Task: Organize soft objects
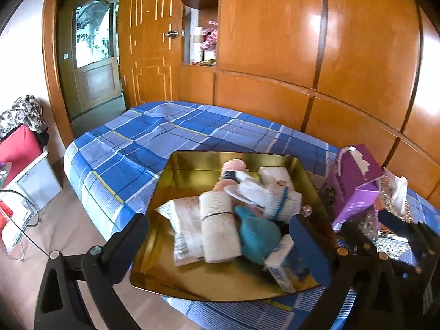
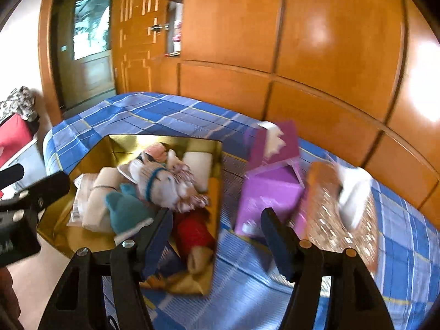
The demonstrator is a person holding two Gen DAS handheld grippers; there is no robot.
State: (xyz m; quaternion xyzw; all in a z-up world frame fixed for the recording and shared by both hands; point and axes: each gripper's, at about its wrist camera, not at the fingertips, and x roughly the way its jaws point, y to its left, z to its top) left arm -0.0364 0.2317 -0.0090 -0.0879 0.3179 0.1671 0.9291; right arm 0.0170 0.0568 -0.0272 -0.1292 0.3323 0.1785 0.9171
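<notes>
A gold tin tray (image 1: 192, 159) (image 2: 165, 140) lies on the blue plaid bed (image 1: 154, 134). In it are a teal plush (image 1: 255, 233) (image 2: 129, 211), a rolled white cloth (image 1: 217, 220) (image 2: 96, 206), a white plush with a blue cord (image 1: 269, 195) (image 2: 159, 181), a pink plush (image 1: 233, 166), a red soft item (image 2: 192, 231) and a small carton (image 1: 280, 264). My left gripper (image 1: 220, 236) hovers over the tray's near side, open wide and holding nothing. My right gripper (image 2: 217, 217) is open above the tray's right edge, with nothing between its fingers.
A purple tissue box (image 2: 272, 189) (image 1: 357, 184) and a glittery gold tissue box (image 2: 330, 214) stand on the bed right of the tray. Wooden wardrobe panels (image 1: 302, 55) rise behind. At the left are bare floor, a red bin (image 1: 19, 145) with clothes and a doorway (image 1: 90, 55).
</notes>
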